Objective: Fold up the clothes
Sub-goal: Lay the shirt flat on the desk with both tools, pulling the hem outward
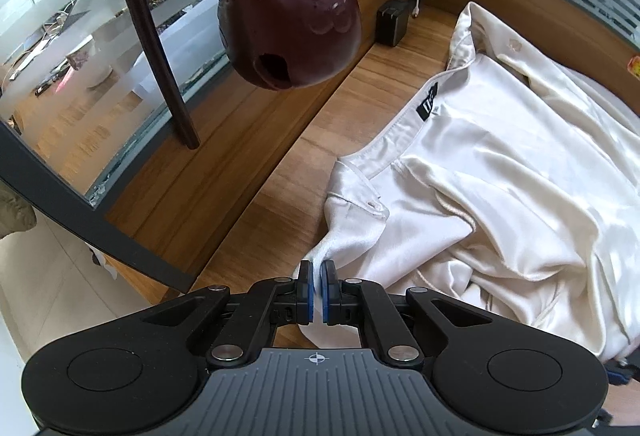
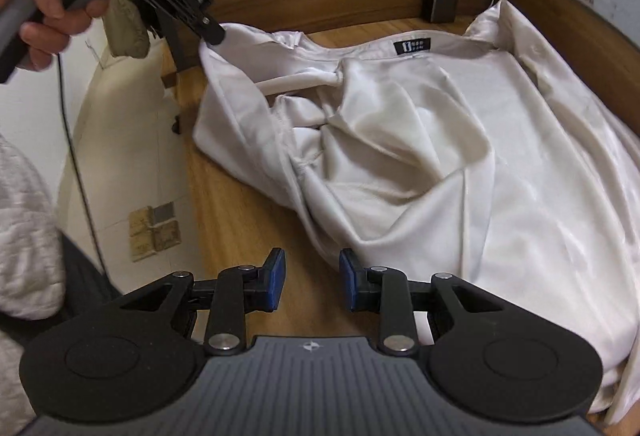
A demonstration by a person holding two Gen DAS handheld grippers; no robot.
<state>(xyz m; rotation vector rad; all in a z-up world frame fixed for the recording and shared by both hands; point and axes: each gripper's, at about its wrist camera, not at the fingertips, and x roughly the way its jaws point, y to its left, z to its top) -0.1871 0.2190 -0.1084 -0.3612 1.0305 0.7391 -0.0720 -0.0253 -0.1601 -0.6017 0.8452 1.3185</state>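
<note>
A white satin shirt [image 1: 500, 163] lies rumpled on the wooden table [image 1: 288, 171], collar and black label [image 1: 428, 101] toward the far side. My left gripper [image 1: 318, 276] is shut on a corner of the shirt's near-left edge, the cloth pinched between its blue pads. In the right wrist view the same shirt [image 2: 460, 155] spreads across the table [image 2: 240, 203], and the left gripper [image 2: 212, 31], held by a hand [image 2: 36, 7], lifts the cloth at the upper left. My right gripper [image 2: 312, 276] hovers open above bare wood, just left of the shirt's near edge, nothing between its fingers.
A dark red carved ornament [image 1: 280, 3] hangs over the table's far left, beside a dark pole [image 1: 156, 39]. A black charger block [image 1: 392, 21] with a white cable sits at the back. A raised wooden ledge and glass partition [image 1: 80, 47] border the table. The floor [image 2: 120, 163] lies beyond the left edge.
</note>
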